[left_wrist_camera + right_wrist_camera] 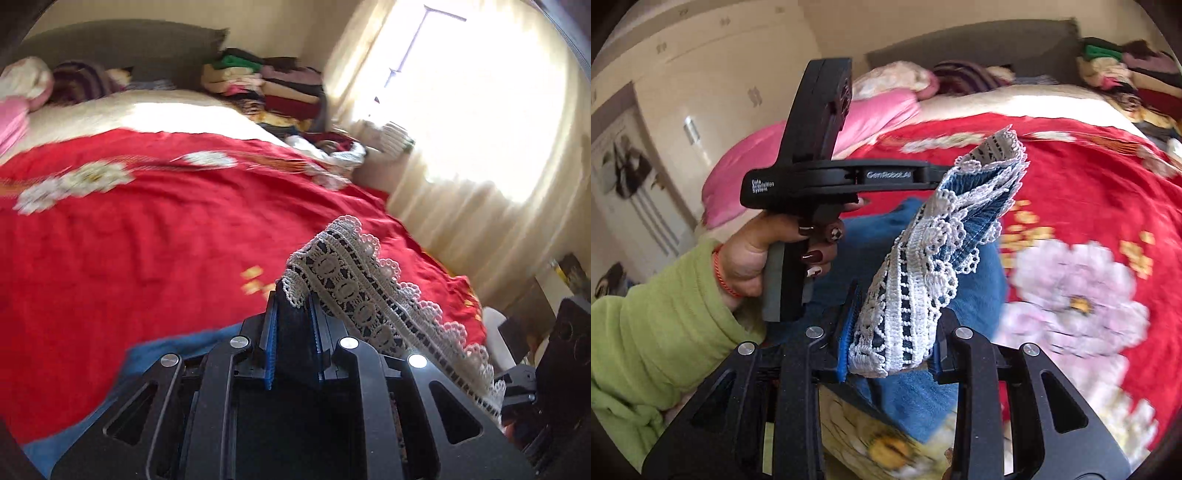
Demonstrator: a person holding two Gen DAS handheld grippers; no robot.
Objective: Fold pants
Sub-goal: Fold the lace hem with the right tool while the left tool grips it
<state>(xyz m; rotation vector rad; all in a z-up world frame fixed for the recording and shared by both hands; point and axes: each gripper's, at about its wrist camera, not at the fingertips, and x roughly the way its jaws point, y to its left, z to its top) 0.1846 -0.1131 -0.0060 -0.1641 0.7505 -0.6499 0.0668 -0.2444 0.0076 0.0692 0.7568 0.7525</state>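
- the left gripper (293,295) has its jaws clenched on the pants (295,332): dark denim sits squeezed between the two blue pads, filling the narrow gap.
- from that grip the white lace trim (373,295) of the hem rises over the tip of the right-hand finger and trails down and away to the right, above the red bedspread (147,240).
- the right gripper (892,332) is likewise clamped on the pants (908,398), with a folded bunch of lace trim (908,295) and blue denim wedged between its pads.
- beyond the right gripper's tips the hem stands up and fans out in pleats, lifted clear of the red bedspread (1089,192).
- in the right wrist view the left gripper (942,173) reaches in from the left and meets the top of that fanned hem; its tips are hidden by the lace.
- a hand (768,254) in a green sleeve (657,325) holds the left gripper's handle.
- more blue denim hangs below the grippers, draping down onto the bedspread.
- at the far side of the red bedspread sits a stack of folded clothes (280,88), and a pink pillow (812,140) lies at its left edge.
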